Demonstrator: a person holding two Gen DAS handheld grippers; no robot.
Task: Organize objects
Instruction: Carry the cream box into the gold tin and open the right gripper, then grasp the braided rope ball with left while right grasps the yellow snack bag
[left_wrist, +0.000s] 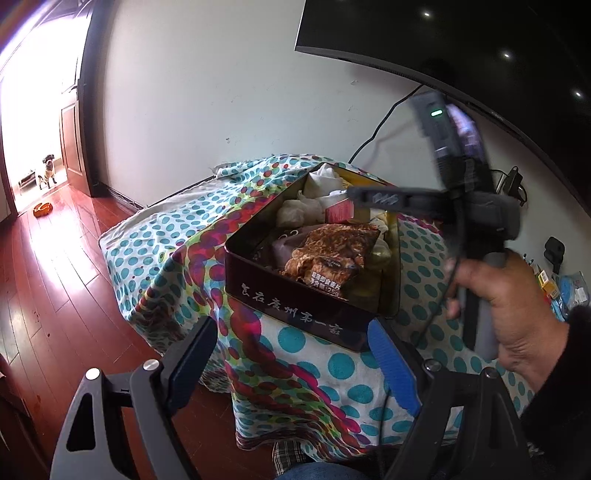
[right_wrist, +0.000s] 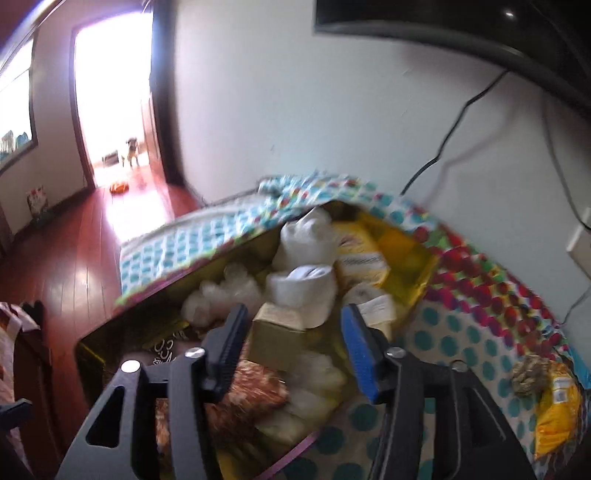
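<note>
An open dark red tin with gold lettering stands on a table under a dotted cloth. It holds a brown snack bag, white plastic bags and a small red box. My left gripper hangs open at the tin's near corner with nothing in it. A hand holds my right gripper over the tin. In the right wrist view the right gripper is open above the tin; a small beige box lies between its fingers, untouched, beside white bags and a yellow packet.
A dark screen hangs on the wall with cables trailing down behind the table. A yellow packet and a brown lump lie on the cloth at right. A dog stands in the doorway; an orange bowl sits on the wooden floor.
</note>
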